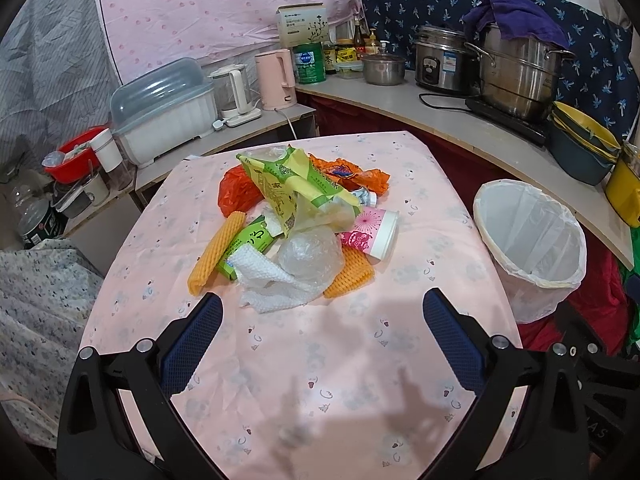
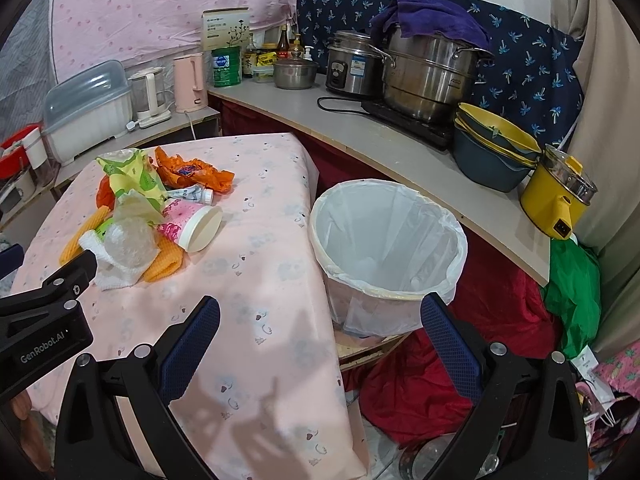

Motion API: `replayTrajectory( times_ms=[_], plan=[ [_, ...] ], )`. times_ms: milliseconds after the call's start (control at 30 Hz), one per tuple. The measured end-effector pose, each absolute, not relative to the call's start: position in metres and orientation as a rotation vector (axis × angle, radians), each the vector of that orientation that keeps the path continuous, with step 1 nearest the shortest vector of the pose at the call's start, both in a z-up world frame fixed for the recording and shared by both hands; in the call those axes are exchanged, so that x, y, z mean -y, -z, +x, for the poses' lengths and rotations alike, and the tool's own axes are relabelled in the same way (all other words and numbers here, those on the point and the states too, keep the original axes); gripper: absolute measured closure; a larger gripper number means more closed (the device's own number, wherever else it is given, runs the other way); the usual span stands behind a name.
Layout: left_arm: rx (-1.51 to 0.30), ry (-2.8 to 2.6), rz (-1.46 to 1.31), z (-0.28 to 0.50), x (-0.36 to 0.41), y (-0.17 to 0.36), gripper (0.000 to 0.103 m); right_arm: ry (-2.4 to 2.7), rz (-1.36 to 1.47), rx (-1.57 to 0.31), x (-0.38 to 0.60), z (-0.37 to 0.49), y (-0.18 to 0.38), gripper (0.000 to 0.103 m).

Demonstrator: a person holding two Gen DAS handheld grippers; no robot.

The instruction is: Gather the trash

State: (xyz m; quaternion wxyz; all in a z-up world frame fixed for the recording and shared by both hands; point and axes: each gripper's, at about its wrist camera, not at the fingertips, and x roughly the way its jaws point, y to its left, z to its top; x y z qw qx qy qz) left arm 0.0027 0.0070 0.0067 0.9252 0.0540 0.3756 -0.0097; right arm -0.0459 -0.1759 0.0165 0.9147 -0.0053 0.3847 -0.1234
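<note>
A: Cloth, pink and patterned, covers the bench (image 1: pixel 312 360). Around it runs a pale counter (image 1: pixel 440 108) carrying a steel steamer pot (image 1: pixel 520 76) with a purple towel (image 1: pixel 516 16) on top, a rice cooker (image 1: pixel 440 60), a pink kettle (image 1: pixel 276 78) and a lidded dish rack (image 1: pixel 164 116).

B: And the trash?

A: The trash pile (image 1: pixel 296 224) sits on the cloth straight ahead of the left gripper (image 1: pixel 322 312), just beyond its jaw tips: yellow-green wrappers, orange plastic, foam nets, a white paper towel, a crumpled clear bag, a pink paper cup (image 1: pixel 372 236) tipped on its side.

B: State of the jaws?

A: Left jaws stand wide apart, holding nothing. The right gripper (image 2: pixel 320 314) is the same, jaws spread and empty.

B: Where's the bin?

A: The lined trash bin (image 2: pixel 388 248) stands beside the bench edge, ahead of the right jaws, toward the right one. From there the pile lies ahead and to the left, well apart from the bin.
</note>
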Motion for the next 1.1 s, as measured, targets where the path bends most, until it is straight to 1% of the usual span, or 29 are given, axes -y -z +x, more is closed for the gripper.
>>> replayTrajectory(
  times_ms=[1100],
  plan=[
    [-0.776,0.025,0.119,0.0002,-0.0034,-0.0023,0.007,0.267,-0.006,-0.791,0.1821,-0.0460,-0.0169,0.007]
  ],
)
